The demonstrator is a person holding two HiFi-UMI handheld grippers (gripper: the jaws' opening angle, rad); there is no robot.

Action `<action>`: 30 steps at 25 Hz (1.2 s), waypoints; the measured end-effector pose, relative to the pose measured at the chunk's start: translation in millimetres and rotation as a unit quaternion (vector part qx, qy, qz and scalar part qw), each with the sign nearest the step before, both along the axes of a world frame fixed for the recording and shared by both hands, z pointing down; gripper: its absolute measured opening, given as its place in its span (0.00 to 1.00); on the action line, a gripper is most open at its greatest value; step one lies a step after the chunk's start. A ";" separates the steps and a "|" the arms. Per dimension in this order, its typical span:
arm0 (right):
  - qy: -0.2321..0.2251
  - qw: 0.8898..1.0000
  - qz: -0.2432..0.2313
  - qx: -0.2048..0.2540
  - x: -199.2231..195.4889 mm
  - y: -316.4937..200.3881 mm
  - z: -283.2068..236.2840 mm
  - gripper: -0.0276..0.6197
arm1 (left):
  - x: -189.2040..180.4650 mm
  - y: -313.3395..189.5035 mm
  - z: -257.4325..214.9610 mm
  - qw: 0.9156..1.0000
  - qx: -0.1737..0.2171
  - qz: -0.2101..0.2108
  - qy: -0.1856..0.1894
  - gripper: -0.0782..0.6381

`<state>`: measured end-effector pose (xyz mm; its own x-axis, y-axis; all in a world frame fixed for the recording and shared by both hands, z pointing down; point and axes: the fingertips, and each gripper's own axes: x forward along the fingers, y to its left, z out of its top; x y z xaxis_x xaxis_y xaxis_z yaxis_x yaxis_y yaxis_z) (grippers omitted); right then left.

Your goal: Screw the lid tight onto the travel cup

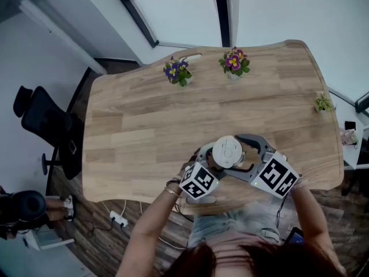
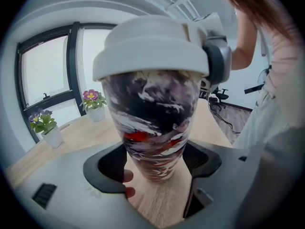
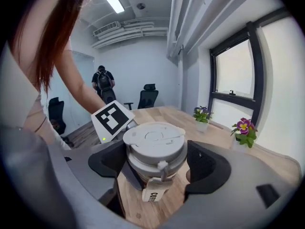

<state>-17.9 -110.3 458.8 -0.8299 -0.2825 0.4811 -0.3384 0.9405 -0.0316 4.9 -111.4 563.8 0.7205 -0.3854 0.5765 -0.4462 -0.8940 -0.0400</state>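
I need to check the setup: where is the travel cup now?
In the head view, the cup stands by the table's near edge, between the left gripper and the right gripper, which grips its lid.

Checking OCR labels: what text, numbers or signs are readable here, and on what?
"COFF", rest cut off: tag hanging from the lid.
Raised marks on the lid's top: too blurred to read.
Left cube and right cube: black-and-white square markers, no words.
Cup: swirled pattern, no text.
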 end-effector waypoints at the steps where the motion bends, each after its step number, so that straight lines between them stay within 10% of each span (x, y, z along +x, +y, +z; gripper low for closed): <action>1: -0.001 1.000 0.008 0.005 -0.2 -0.6 -0.5 0.63 | 0.3 -0.9 -0.3 1.000 0.001 -0.010 0.002 0.60; 9: -0.042 0.978 0.197 0.051 8.5 -4.6 -1.7 0.63 | 3.2 -7.9 -2.7 0.988 0.031 -0.145 0.036 0.60; 21: -0.014 1.000 -0.019 0.008 6.3 2.4 -4.8 0.63 | 3.2 1.5 -0.4 1.000 0.012 -0.008 0.007 0.60; 30: -0.055 0.977 0.201 0.048 5.8 1.7 -5.9 0.62 | -3.6 -2.9 -2.2 0.989 0.018 -0.147 0.000 0.60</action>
<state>-12.2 -108.6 452.9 -0.6878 -0.6355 0.3508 -0.6804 0.7328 -0.0066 1.3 -114.3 561.7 0.5743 -0.5988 0.5582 -0.6870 -0.7233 -0.0691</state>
